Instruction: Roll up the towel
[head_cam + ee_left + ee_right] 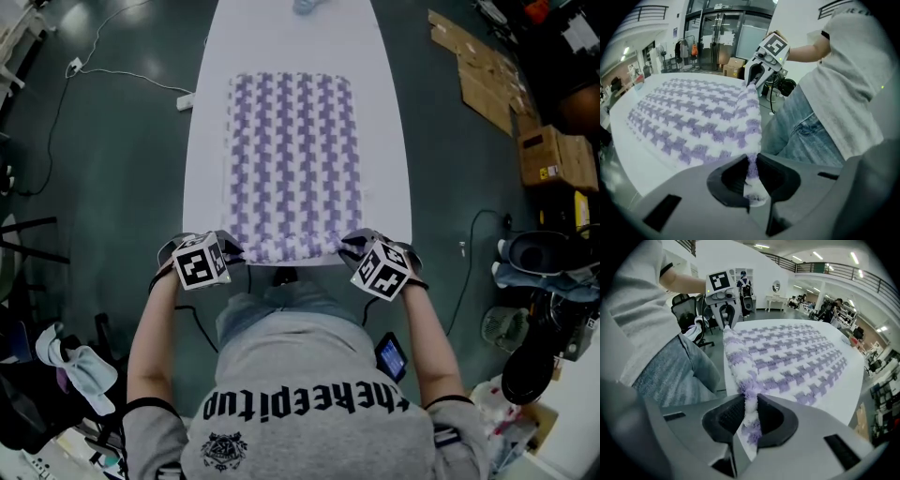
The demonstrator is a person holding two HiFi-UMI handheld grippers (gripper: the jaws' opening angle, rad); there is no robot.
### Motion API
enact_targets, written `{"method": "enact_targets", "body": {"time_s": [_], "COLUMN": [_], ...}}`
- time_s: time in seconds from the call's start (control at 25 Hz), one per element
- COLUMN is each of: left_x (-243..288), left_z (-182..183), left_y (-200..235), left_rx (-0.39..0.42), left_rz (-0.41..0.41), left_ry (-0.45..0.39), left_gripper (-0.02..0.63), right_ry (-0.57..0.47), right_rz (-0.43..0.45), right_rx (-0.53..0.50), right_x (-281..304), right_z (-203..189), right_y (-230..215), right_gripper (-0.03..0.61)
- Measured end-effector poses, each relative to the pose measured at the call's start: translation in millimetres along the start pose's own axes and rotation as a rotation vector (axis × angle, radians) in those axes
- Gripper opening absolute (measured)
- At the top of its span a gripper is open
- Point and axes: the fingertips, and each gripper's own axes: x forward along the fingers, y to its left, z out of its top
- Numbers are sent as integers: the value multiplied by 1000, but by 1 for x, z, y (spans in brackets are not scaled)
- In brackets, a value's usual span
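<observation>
A purple-and-white checked towel (292,159) lies spread flat along a long white table (202,141). Its near edge is lifted a little off the table. My left gripper (230,251) is shut on the near left corner of the towel (751,164), the fabric pinched between its dark pads. My right gripper (352,246) is shut on the near right corner (750,408) the same way. In the left gripper view the right gripper (761,65) shows at the far end of the raised edge; in the right gripper view the left gripper (723,303) does.
The person's torso and jeans (281,309) press close to the table's near end. Cardboard boxes (553,155) and flat cardboard (483,75) lie on the floor at right. A cable and power strip (185,100) sit on the floor at left. A small object (309,7) rests at the table's far end.
</observation>
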Motion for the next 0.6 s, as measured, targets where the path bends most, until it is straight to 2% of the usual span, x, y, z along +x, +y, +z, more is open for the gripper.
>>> {"method": "enact_targets", "body": {"time_s": [0.12,0.28,0.48,0.6], "left_x": [-10,-20,-5,2], "left_z": [-4,-34,7,9], "left_y": [2,18,81,94], "left_rx": [-28,-51,-46,-18], "left_rz": [-21,25,66,77], "left_ry": [-18,-29,12,40], "left_gripper": [55,55,55,57], "right_ry": [-3,2,25,49], "right_rz": [8,-18,-63,-92], "right_rx": [16,3,-36,-67], "right_x": [0,20,17,22], "right_z": [8,33,15,16], "right_y": [2,7,-68,-85], "right_gripper": [55,55,55,57]}}
